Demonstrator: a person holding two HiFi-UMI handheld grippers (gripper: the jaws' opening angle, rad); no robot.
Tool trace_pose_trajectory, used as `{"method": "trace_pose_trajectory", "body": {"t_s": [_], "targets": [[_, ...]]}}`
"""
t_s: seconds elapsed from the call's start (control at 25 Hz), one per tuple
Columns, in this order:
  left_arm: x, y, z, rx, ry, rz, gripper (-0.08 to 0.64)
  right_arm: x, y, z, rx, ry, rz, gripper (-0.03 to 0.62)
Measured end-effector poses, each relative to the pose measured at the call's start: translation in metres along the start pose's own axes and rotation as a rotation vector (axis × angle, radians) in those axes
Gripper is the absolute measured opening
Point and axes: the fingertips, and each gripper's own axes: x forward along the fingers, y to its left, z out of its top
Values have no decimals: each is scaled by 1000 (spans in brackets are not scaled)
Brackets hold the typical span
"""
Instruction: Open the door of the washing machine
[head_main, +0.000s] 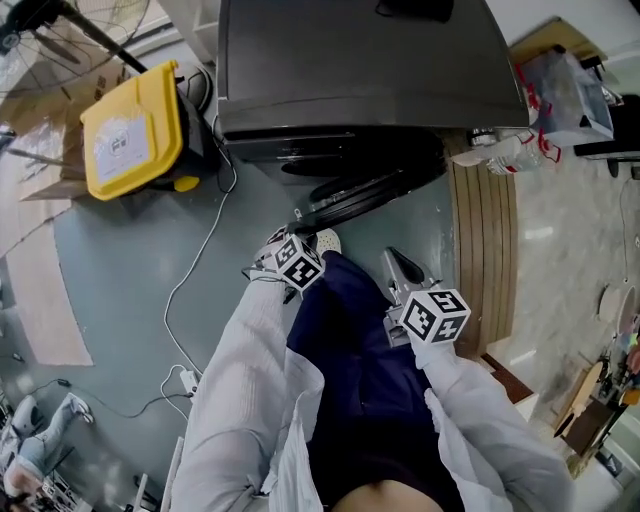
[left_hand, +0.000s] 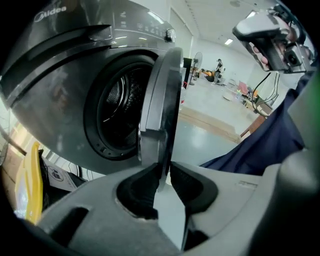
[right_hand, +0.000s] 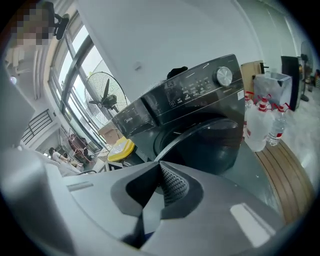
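The washing machine is seen at the top centre of the head view, dark grey, on a grey floor. Its door is swung open just below the machine's front. In the left gripper view the door is seen edge-on at the centre of the frame, right of the bared drum opening.

The left gripper is released. Its jaws are parted by a narrow gap with nothing clamped, and the door's lower edge is lined up beyond that gap, apart from the pads. The right gripper is clenched with its jaws brought together on nothing.

A yellow bin is seen at the upper left of the head view. Plastic bottles are set at the upper right, on a wooden platform.
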Motion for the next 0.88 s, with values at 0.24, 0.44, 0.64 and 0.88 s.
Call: {"method": "trace_pose_trajectory", "body": {"t_s": [0.24, 0.44, 0.64, 0.88], "targets": [[2, -46, -7, -32, -53, -28, 78, -41, -7, -43, 50, -23, -64, 7], [5, -74, -8, -39, -53, -28, 78, -78, -13, -58, 58, -23, -98, 6], [7, -103, -5, -53, -30, -41, 78, -107, -37, -68, 98, -6, -122, 8], [12, -129, -3, -106, -37, 0, 77, -126, -69, -78, 108, 4, -82, 6]]}}
